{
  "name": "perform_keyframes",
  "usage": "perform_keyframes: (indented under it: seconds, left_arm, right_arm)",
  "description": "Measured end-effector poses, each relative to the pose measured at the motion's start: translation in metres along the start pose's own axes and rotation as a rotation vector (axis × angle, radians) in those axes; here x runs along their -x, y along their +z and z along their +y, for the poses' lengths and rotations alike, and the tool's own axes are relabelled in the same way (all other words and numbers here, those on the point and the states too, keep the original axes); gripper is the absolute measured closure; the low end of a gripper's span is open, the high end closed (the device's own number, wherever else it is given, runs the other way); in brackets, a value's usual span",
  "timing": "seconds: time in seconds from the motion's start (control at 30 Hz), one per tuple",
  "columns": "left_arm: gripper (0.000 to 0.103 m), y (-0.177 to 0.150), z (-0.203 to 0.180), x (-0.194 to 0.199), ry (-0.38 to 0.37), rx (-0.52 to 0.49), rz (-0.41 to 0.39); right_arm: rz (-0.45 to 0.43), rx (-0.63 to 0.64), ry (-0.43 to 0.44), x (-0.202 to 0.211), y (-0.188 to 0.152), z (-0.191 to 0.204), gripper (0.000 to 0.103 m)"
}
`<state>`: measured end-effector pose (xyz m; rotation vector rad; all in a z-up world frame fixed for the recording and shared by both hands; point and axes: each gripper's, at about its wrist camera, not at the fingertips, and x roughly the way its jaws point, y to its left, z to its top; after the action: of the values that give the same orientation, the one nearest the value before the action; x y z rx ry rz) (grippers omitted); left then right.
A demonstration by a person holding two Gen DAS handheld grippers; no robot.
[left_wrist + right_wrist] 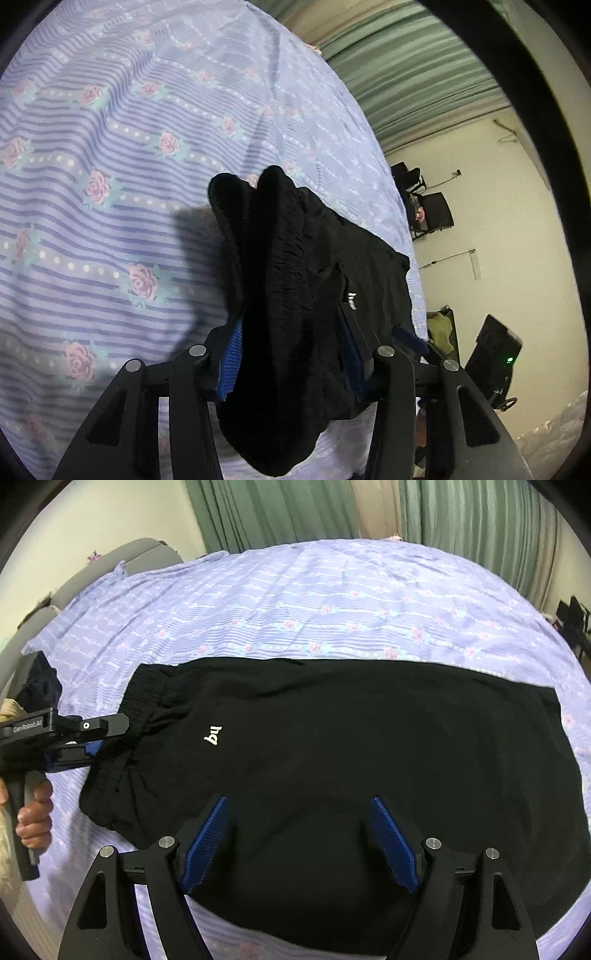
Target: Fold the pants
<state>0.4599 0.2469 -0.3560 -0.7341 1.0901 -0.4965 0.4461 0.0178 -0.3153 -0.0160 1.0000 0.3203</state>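
On the bed, over a lilac bedsheet [332,602] with stripes and pink roses, lie the black pants [351,760], spread flat. Their waistband [147,701] points to the left side of the right wrist view, and a small white logo [213,735] sits on the cloth near it. The left gripper [291,332] has a thick bunch of the waistband cloth between its blue pads [231,360]; the jaws stand partly closed around this bunch, and the cloth rises in folds in front of the camera and hangs down below the fingers. In the right wrist view the same gripper [99,744] comes from the left edge to the waistband, and a hand [33,812] holds its handle. The right gripper [299,834] hovers above the near edge of the pants with its jaws wide apart; between its blue pads [393,845] I see only the flat cloth below, and I cannot tell if the tips touch it. Green curtains [280,513] hang behind the bed. Beyond the bed edge, black chairs [430,206] stand by a pale wall.
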Motion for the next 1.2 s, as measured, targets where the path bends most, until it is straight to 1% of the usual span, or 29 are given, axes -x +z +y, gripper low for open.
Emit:
perform_keyframes:
  seconds: [0.1, 0.13, 0.17, 0.2, 0.23, 0.27, 0.3, 0.4, 0.53, 0.6, 0.73, 0.8, 0.9, 0.97, 1.03, 1.1, 1.13, 1.2]
  left_arm:
    - [0.058, -0.003, 0.028, -0.013, -0.033, 0.124, 0.019]
    - [0.058, -0.004, 0.032, -0.021, -0.041, 0.147, 0.033]
    - [0.058, -0.005, 0.032, -0.025, -0.038, 0.148, 0.038]
    - [0.064, -0.005, 0.03, -0.029, -0.021, 0.144, 0.043]
    - [0.07, -0.004, 0.026, -0.028, 0.015, 0.134, 0.046]
    - [0.077, -0.004, 0.017, -0.026, 0.043, 0.109, 0.043]
    - [0.079, -0.003, 0.007, -0.021, 0.071, 0.084, 0.039]
    - [0.08, 0.001, -0.028, -0.003, 0.114, 0.043, 0.017]
    - [0.08, 0.002, -0.094, 0.018, 0.202, -0.005, -0.034]
    - [0.08, 0.0, -0.134, 0.019, 0.227, -0.038, -0.066]
    - [0.08, -0.001, -0.186, 0.009, 0.247, -0.062, -0.088]
    - [0.08, -0.001, -0.217, -0.008, 0.258, -0.099, -0.079]
    - [0.08, -0.002, -0.25, -0.033, 0.295, -0.153, -0.05]
    - [0.08, -0.003, -0.279, -0.064, 0.322, -0.208, -0.012]
    - [0.08, -0.007, -0.301, -0.095, 0.325, -0.253, 0.03]
    - [0.08, -0.011, -0.316, -0.122, 0.319, -0.286, 0.075]
    - [0.08, -0.014, -0.327, -0.144, 0.326, -0.316, 0.105]
    - [0.079, -0.02, -0.334, -0.18, 0.35, -0.345, 0.15]
  right_arm:
    - [0.003, 0.0, 0.004, -0.007, 0.001, 0.001, 0.024]
    - [0.003, 0.002, 0.001, -0.008, 0.001, 0.0, 0.024]
    - [0.006, 0.005, -0.001, -0.011, 0.002, 0.0, 0.024]
    - [0.007, 0.004, 0.002, -0.011, 0.001, 0.0, 0.025]
    - [0.009, -0.001, 0.004, -0.012, 0.002, -0.002, 0.025]
    - [0.01, -0.004, 0.003, -0.011, 0.003, -0.003, 0.026]
    - [0.006, -0.011, 0.0, -0.009, 0.003, -0.007, 0.026]
    - [-0.005, -0.038, -0.007, 0.002, 0.003, -0.019, 0.028]
    - [-0.052, -0.084, -0.019, 0.034, 0.005, -0.043, 0.028]
    - [-0.083, -0.106, -0.031, 0.056, 0.006, -0.056, 0.028]
    - [-0.14, -0.14, -0.068, 0.096, 0.008, -0.081, 0.028]
    - [-0.173, -0.161, -0.098, 0.12, 0.009, -0.099, 0.028]
    - [-0.206, -0.203, -0.142, 0.146, 0.007, -0.125, 0.028]
    - [-0.218, -0.232, -0.176, 0.156, 0.004, -0.139, 0.028]
    - [-0.218, -0.271, -0.215, 0.163, 0.0, -0.158, 0.028]
    - [-0.217, -0.314, -0.248, 0.171, -0.009, -0.178, 0.028]
    - [-0.216, -0.331, -0.26, 0.173, -0.01, -0.185, 0.028]
    - [-0.209, -0.375, -0.283, 0.177, -0.019, -0.206, 0.028]
